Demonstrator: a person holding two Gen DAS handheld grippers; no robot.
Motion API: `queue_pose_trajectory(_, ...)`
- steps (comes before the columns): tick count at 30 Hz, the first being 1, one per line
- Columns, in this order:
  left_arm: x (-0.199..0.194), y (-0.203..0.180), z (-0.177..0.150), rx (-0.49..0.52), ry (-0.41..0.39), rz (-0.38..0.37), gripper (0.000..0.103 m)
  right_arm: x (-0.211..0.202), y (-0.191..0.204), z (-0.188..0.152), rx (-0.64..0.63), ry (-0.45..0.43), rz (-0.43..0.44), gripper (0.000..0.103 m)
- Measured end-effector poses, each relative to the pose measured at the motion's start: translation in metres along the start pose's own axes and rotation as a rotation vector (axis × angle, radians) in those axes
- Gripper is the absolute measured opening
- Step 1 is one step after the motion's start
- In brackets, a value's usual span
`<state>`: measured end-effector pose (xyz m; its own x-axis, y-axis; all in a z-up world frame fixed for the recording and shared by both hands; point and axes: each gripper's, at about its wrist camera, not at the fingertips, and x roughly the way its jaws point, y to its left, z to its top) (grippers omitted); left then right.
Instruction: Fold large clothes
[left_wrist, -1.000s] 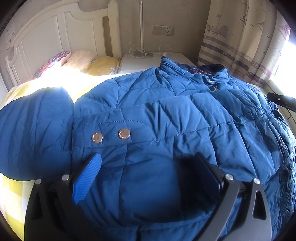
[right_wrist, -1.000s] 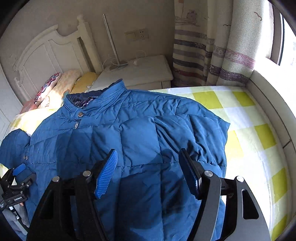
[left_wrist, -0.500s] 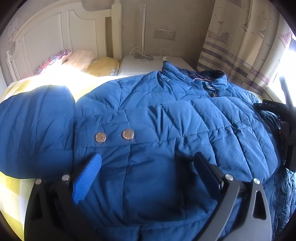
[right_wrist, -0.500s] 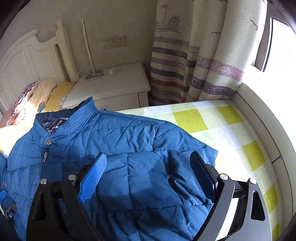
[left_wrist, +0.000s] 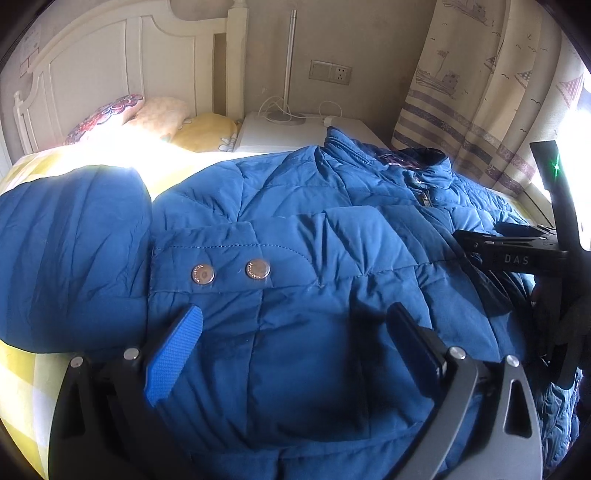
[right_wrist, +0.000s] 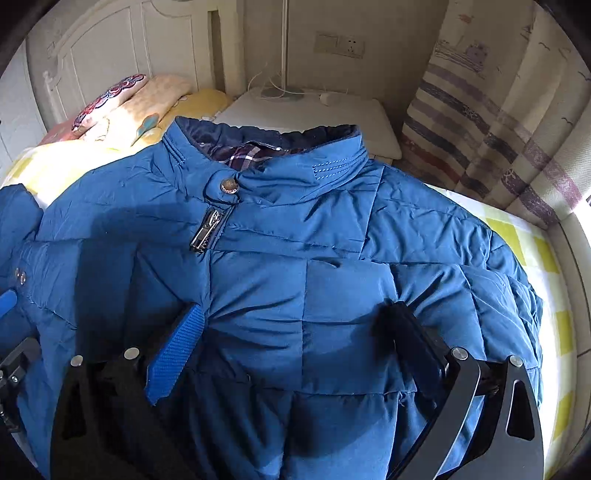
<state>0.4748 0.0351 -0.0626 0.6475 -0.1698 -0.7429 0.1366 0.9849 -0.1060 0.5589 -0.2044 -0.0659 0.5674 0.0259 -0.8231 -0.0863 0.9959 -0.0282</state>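
blue quilted puffer jacket (right_wrist: 332, 295) lies spread on the yellow-checked bed (right_wrist: 535, 258), both sleeves folded across; right gripper (right_wrist: 295, 332), jaws just opened and empty, has shifted toward its collar while left gripper (left_wrist: 295, 339) hovers released.

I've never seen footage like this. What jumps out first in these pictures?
A big puffy blue jacket fills both views, spread across a bed with a yellow checked sheet, its collar toward the white nightstand. A folded-in sleeve cuff with two shiny snap buttons lies over its front. At the bottom of each picture, black tool arms with blue-padded jaws stand wide apart just above the fabric, gripping nothing.
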Motion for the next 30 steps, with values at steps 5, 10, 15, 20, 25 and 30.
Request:
queue_pose_trajectory(5,-0.001,0.005,0.000,-0.026,-0.008,-0.025,0.099,-0.045,-0.002,-0.010,0.074,-0.068,-0.011,0.097)
queue_pose_trajectory(10,-0.001,0.005,0.000,-0.026,-0.009,-0.026,0.099,-0.090,0.038,-0.069,-0.057,-0.152,0.102,0.097)
queue_pose_trajectory(15,-0.002,0.005,0.000,-0.029,-0.012,-0.030,0.099,-0.070,0.047,-0.094,-0.091,-0.050,0.080,0.098)
queue_pose_trajectory(20,-0.013,0.011,0.000,-0.067,-0.062,-0.028,0.099,-0.105,0.054,-0.106,-0.001,-0.115,0.083,0.098)
queue_pose_trajectory(25,-0.076,0.075,-0.011,-0.339,-0.276,-0.043,0.099,-0.080,0.073,-0.120,-0.075,-0.048,0.017,0.098)
queue_pose_trajectory(30,-0.128,0.220,-0.045,-0.820,-0.440,-0.038,0.099,-0.079,0.070,-0.120,-0.059,-0.046,0.020,0.099)
